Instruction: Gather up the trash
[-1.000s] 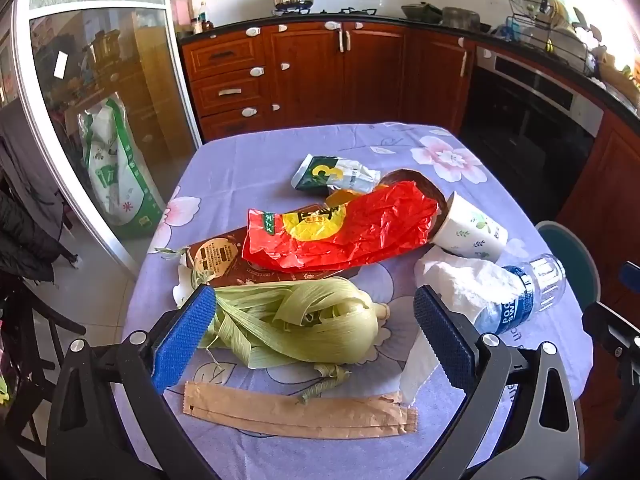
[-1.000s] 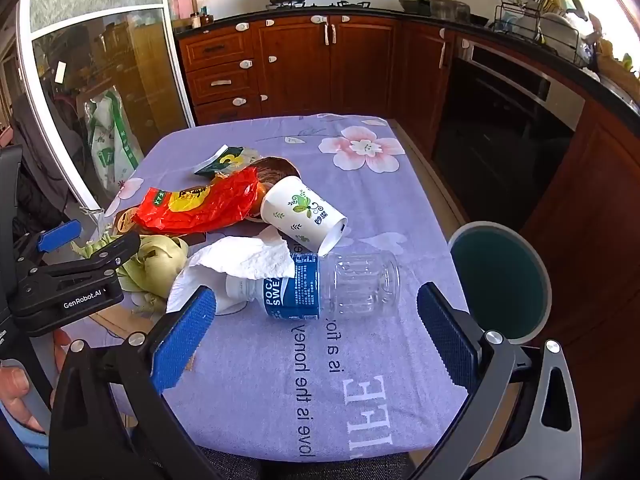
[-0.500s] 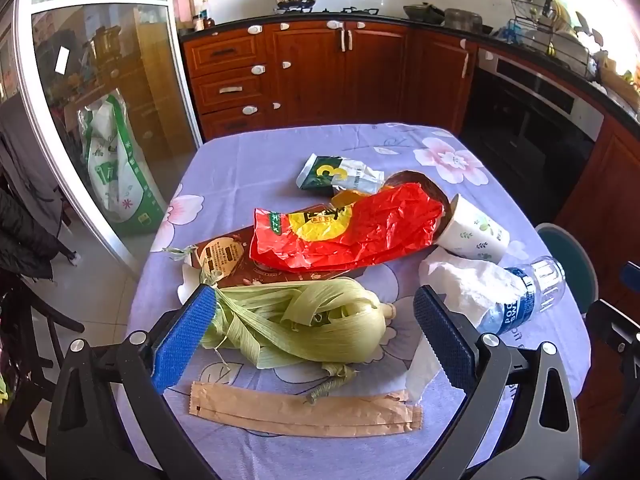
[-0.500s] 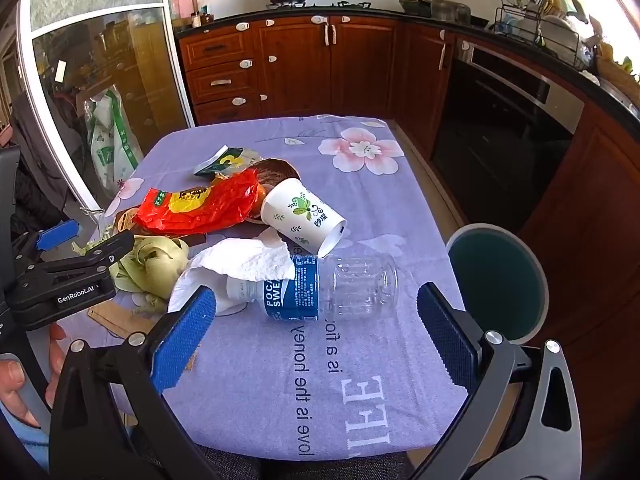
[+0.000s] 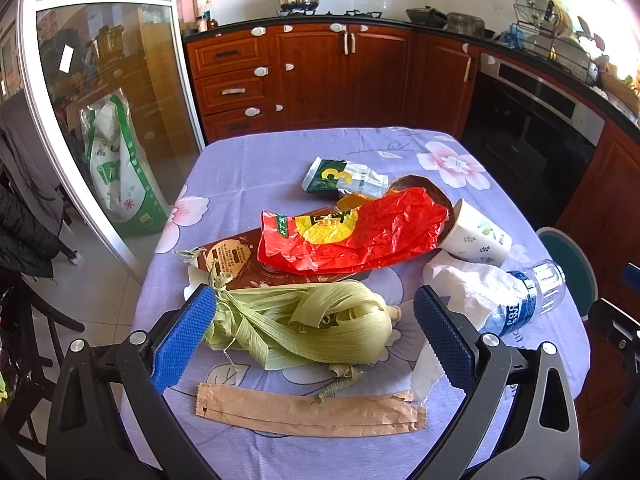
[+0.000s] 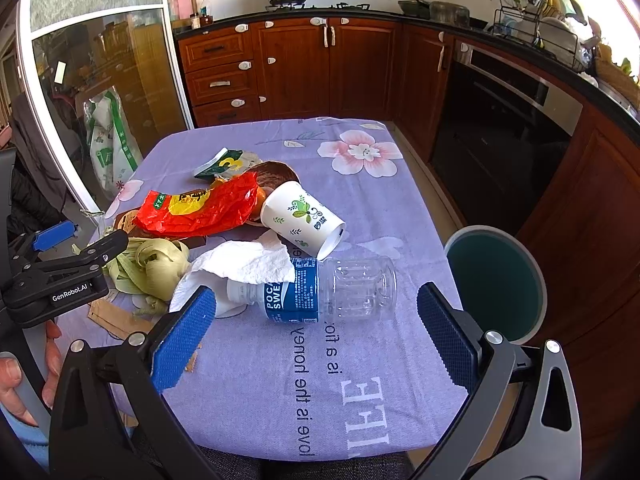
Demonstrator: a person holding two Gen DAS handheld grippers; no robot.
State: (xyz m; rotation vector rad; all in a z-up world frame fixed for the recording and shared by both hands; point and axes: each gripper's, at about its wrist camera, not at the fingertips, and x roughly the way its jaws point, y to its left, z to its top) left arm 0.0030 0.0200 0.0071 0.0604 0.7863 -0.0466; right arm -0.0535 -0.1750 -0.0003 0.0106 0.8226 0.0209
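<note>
Where the worktop wears its lilac flowered cloth, the rubbish lies in one loose heap toward the near left, with brown kitchen cabinets and a dark oven beyond. A round teal bin stands on the floor just off the worktop's right edge, well below the cloth.

A crumpled red snack bag sprawls over a brown wrapper; behind it sits a small green and white sachet. A paper cup printed with green leaves lies on its side, its mouth facing the near right. Its rim is just beside a clear plastic bottle with a blue label, also on its side. A white tissue drapes over the bottle's neck end. Pale green corn husks curl in a heap nearest the left claw, and a flat tan paper sleeve lies in front of them.

The left claw is spread wide above the near edge, its blue pads either side of the husks as seen from behind, holding nothing. Whether it touches them cannot be told. The right claw is likewise spread wide and empty, the bottle framed between its pads but apart from them.
</note>
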